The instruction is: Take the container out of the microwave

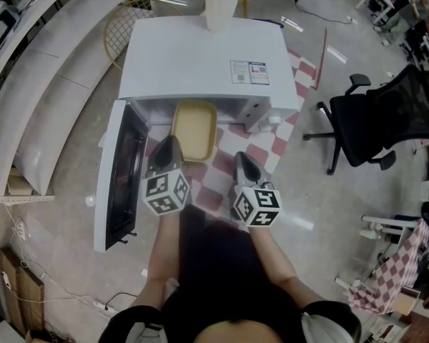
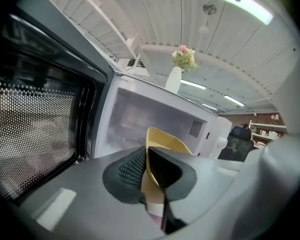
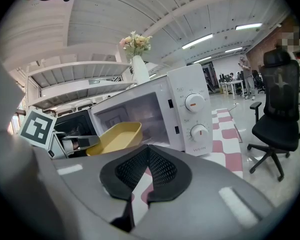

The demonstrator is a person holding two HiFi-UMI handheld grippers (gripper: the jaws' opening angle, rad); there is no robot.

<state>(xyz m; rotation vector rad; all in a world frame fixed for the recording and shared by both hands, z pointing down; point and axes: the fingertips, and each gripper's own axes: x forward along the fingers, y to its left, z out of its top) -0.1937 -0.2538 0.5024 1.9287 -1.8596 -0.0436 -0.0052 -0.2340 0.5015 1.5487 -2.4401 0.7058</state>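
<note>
Gripping the near-left rim of the container [image 1: 194, 128], the left gripper [image 1: 168, 145] has its jaws nearly together, with the yellow wall pinched between the pads; the left gripper view shows that rim running edge-on into the narrow gap. The right gripper [image 1: 244, 161] sits just beside the container's near-right corner, apart from it, jaws closed together on nothing; only the red-and-white checkered cloth [image 1: 261, 152] shows past them in the right gripper view.

The container is a shallow yellow tub, upright, and looks empty. It sits at the mouth of the microwave [image 1: 207, 63], near end out over the cloth. How much of the far end is still inside cannot be told.

The microwave door [image 1: 118, 174] stands swung wide to the left, just outside the left gripper.

A white vase of flowers [image 3: 139, 66] stands on top of the microwave toward the back. A black office chair [image 1: 386, 116] stands well off to the right on the floor.
</note>
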